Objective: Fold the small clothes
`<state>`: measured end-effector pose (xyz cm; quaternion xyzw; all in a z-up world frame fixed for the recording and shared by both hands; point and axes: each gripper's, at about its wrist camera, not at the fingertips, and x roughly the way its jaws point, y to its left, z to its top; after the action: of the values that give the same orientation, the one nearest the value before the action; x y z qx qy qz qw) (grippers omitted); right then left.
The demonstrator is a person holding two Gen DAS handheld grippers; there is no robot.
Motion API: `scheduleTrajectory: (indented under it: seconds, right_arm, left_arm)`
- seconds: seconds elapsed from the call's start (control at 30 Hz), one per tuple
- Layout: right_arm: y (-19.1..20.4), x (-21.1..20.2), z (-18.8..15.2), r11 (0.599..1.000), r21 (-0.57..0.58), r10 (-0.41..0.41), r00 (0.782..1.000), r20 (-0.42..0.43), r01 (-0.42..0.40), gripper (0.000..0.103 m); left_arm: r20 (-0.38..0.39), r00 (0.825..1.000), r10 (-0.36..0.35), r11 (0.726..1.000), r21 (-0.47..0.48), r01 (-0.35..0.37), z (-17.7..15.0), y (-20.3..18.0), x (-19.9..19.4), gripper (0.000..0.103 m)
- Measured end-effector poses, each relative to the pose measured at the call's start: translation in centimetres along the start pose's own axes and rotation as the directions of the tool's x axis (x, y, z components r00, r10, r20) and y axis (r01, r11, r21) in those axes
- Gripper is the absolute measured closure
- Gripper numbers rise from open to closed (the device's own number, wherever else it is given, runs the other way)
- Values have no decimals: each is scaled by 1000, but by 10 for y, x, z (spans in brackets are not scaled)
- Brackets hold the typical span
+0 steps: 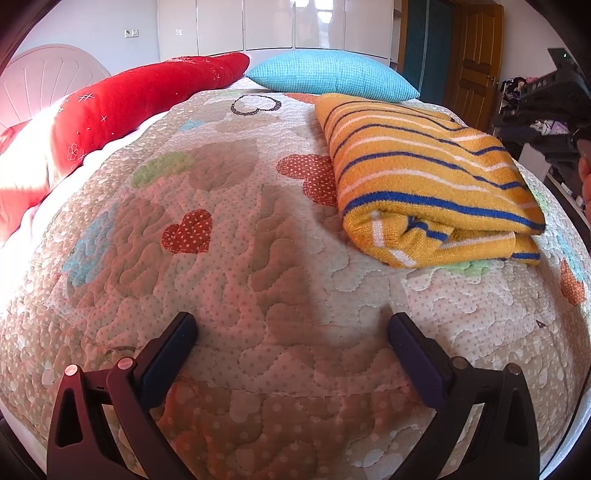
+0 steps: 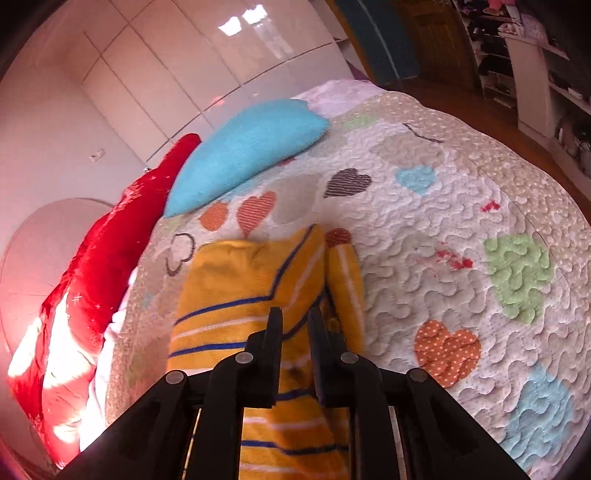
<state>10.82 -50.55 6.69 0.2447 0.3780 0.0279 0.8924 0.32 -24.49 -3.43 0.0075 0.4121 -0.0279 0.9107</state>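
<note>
While the left gripper [image 1: 291, 325] hangs over bare quilt [image 1: 258, 258] with its jaws spread wide and nothing between them, the folded sweater [image 1: 424, 166] lies well off to its right and further up the bed. Sweater is orange-yellow knit with blue and white stripes, folded into a thick rectangle, layered fold edges facing the left wrist camera. It rests flat on the quilt, near the bed's right side, just short of the blue pillow [image 1: 332, 74]. Red pillow [image 1: 147, 99] lies along the left edge of the bed, next to the blue one. Round pale headboard [image 1: 40, 74] shows behind the red pillow, at left. Glossy white wardrobe doors [image 1: 277, 22] behind the bed, brown wooden door [image 1: 476, 55] at right.

Part of the right gripper's dark body shows at the far right edge of the left view, above the bed edge.

In the right wrist view the right gripper [image 2: 295, 314] sits low over the sweater [image 2: 240, 288], jaws narrow, only a slim gap. Fingertips are over the top layer near the sweater's right fold; orange knit shows in the gap, but whether the pads pinch cloth or just hover cannot be told. View is a bit blurred. Beyond the sweater: blue pillow [image 2: 251, 147], red pillow [image 2: 110, 258], quilt [image 2: 443, 221] with heart patches spreading right.
</note>
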Motion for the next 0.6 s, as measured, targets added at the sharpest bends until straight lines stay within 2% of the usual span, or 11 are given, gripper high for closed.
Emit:
scheduleTrajectory:
  seconds: [0.1,0.2,0.23,0.3,0.33,0.37,0.47,0.6]
  right_arm:
    - [10,14,-7,997,-12,80,995,-60,-81,85]
    - [-7,40,-23,998,30,62,988,-140,-59,86]
    - [-18,41,-30,997,55,67,988,-140,-59,88]
    - [-33,29,-40,992,84,100,988,-114,-91,88]
    - [-38,20,-45,996,74,53,992,-111,-45,81]
    - [-41,9,-52,998,61,20,995,-101,-14,67]
    - [-53,-26,-79,997,61,45,998,-48,-42,65]
    - [-56,-62,-120,998,3,-56,998,35,56,53]
  left_arm:
    - [0,1000,2,1000,1,-2,0,-1,0,0]
    - [0,1000,2,1000,1,-2,0,0,0,0]
    - [0,1000,1,1000,0,-1,0,0,0,0]
    - [1,1000,1,1000,1,-1,0,0,-1,0]
    - [1,1000,2,1000,0,-2,-1,1,-1,0]
    - [2,1000,2,1000,0,-2,-1,0,-1,0]
    - [-6,1000,3,1000,6,-3,0,0,0,0]
    - [-43,999,-6,1000,15,7,5,1,4,0]
